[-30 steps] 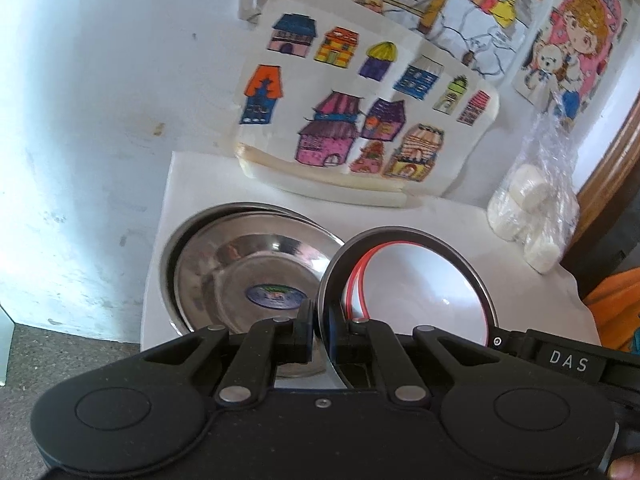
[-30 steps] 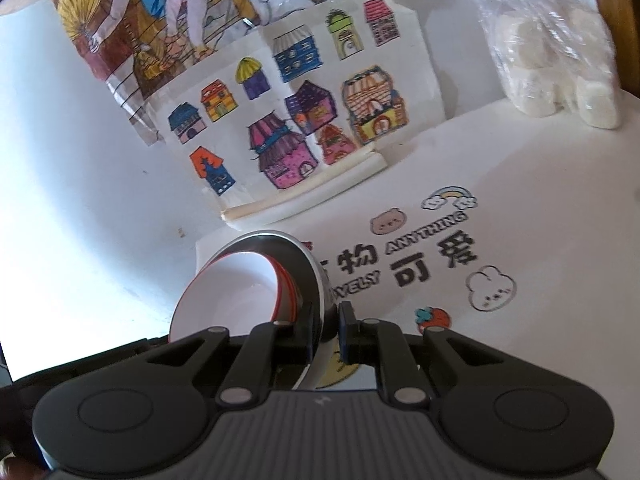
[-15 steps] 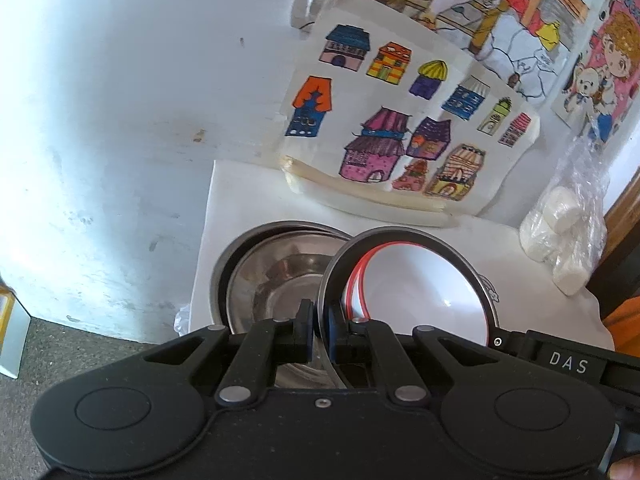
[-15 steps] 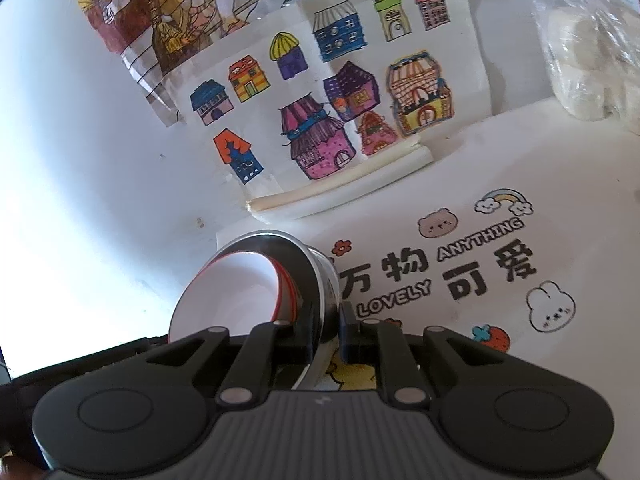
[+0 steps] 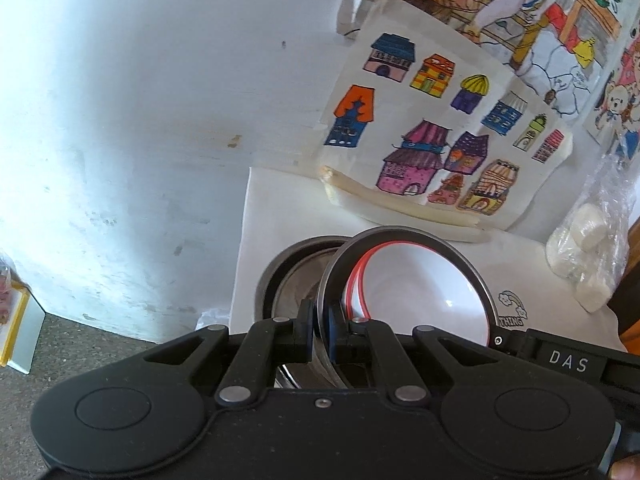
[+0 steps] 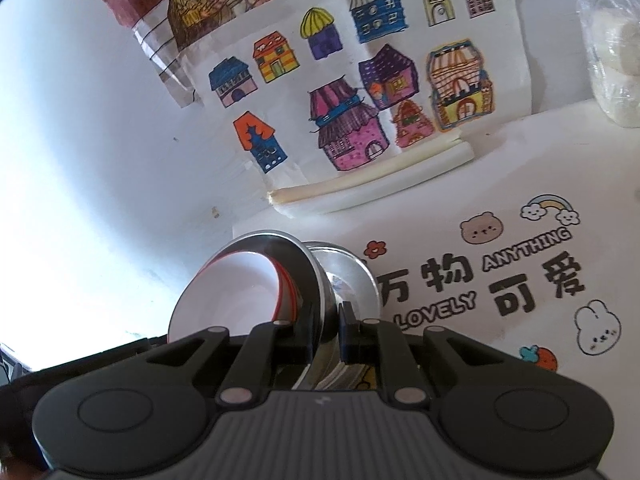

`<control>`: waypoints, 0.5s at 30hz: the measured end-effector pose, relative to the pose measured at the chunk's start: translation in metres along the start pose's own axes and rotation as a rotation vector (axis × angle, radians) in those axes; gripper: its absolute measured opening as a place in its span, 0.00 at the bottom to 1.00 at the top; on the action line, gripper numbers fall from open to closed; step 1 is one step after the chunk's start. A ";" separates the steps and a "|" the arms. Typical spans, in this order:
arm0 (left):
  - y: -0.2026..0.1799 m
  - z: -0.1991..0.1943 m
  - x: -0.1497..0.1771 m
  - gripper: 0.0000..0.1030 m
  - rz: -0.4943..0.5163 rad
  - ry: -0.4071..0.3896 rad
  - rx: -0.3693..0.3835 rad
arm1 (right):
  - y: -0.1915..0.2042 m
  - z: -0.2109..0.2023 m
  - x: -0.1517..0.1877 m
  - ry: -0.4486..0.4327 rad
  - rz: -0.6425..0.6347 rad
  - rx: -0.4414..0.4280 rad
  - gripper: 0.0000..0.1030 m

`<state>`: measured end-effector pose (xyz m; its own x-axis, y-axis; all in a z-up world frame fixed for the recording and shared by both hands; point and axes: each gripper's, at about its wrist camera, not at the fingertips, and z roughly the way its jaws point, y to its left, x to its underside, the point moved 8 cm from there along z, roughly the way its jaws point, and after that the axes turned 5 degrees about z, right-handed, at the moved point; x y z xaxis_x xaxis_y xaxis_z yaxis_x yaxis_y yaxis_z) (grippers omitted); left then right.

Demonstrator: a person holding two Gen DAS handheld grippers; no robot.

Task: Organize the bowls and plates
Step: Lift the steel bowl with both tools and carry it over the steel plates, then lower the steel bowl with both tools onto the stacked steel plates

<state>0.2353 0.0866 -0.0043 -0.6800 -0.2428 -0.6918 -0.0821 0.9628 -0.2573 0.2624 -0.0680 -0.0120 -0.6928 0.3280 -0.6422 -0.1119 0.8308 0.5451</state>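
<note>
A steel bowl [image 5: 404,236] with a white, red-rimmed bowl [image 5: 420,296] nested inside is held tilted between both grippers. My left gripper [image 5: 319,330] is shut on its left rim. My right gripper [image 6: 325,330] is shut on the opposite rim, where the steel bowl [image 6: 304,264] and white inner bowl [image 6: 236,292] also show. Behind it on the white table lies a stack of steel plates [image 5: 296,276], partly hidden by the held bowl.
A white table cover [image 6: 520,184] with cartoon print spans the table. Coloured house drawings [image 5: 432,128] lean on the wall with a paper roll [image 6: 372,188] below. A plastic bag of white items [image 5: 588,248] sits at the right. The table's left edge [image 5: 240,248] drops to grey floor.
Both grippers have lifted the nested bowls up and back from the plate stack; the plates now look smaller and lower, more hidden behind the bowl.
</note>
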 end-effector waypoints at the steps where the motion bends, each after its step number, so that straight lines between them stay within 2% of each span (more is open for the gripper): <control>1: 0.001 0.001 0.000 0.04 -0.001 0.001 -0.002 | 0.001 0.002 0.000 0.003 -0.001 -0.001 0.13; 15: 0.006 0.010 -0.001 0.04 -0.007 0.018 -0.011 | 0.002 0.011 -0.003 0.016 0.000 0.002 0.13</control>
<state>0.2427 0.0914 -0.0117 -0.6924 -0.2477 -0.6777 -0.0948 0.9623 -0.2548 0.2718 -0.0627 -0.0152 -0.7042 0.3208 -0.6334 -0.1106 0.8317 0.5441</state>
